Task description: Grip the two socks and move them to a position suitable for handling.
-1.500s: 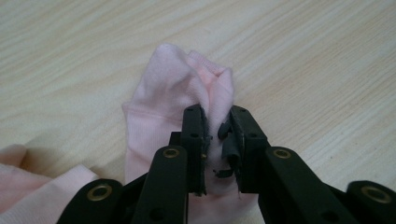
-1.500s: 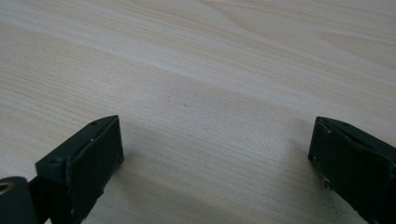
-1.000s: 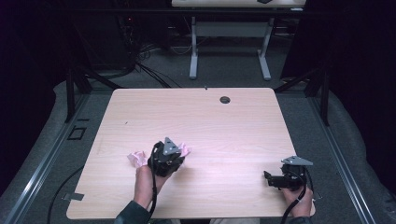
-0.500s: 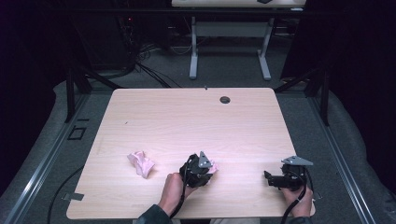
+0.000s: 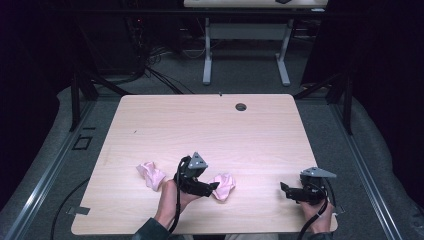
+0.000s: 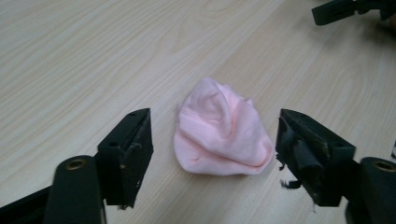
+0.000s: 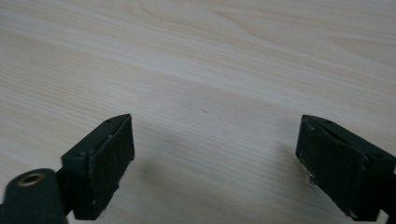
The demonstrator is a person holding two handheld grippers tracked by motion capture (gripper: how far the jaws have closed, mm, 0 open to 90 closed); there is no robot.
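— How many cloths are on the table (image 5: 210,125)?

— Two pink crumpled cloths, both near the front edge. One pink cloth (image 5: 222,186) lies right at the tips of the left gripper (image 5: 212,188); in the left gripper view that same bundle (image 6: 222,135) sits on the wood between the two black jaws, a gap on either side, touching neither.

— So the left one is holding nothing?

— Nothing. Its jaws stand wide apart, with the cloth just ahead of and between the fingers (image 6: 128,151). The second pink cloth (image 5: 151,174) lies behind that gripper, out past the hand's far side, well apart from the fingers.

— And the grippers, count them.

— Two, one per hand. The right gripper (image 5: 286,189) hovers near the front right corner, pointing toward the left one — its jaws are spread wide too, and in the right gripper view bare wood lies between its fingers (image 7: 109,156). Its tips also peek into the top right of the left gripper view.
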